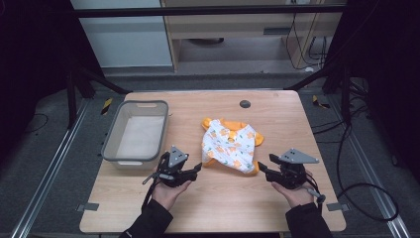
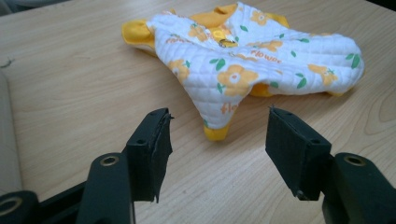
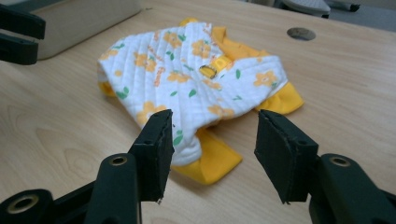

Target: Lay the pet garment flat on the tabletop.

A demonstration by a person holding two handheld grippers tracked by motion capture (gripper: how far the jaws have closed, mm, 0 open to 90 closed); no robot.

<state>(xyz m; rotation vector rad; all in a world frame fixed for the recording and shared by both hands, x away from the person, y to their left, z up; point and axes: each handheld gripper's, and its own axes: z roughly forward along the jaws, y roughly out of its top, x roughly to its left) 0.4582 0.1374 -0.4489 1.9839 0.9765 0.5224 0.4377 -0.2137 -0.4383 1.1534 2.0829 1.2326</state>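
Note:
A small quilted garment (image 1: 231,145), white with orange flowers and yellow trim, lies crumpled on the middle of the wooden table (image 1: 218,198). My left gripper (image 1: 197,167) rests just left of it, jaws open and empty, pointing at its near left corner (image 2: 217,119). To the garment's right, my right gripper (image 1: 261,166) also stands open with nothing between its jaws, aimed at the yellow-edged near right corner (image 3: 205,161). Neither gripper touches the garment (image 2: 252,60). A small metal clasp (image 3: 208,71) sits on its top.
A grey plastic bin (image 1: 134,132) with a pale lining stands at the table's left, close behind my left gripper. A dark round grommet (image 1: 244,103) sits near the far edge. Bare wood lies in front of the garment and on the table's right side.

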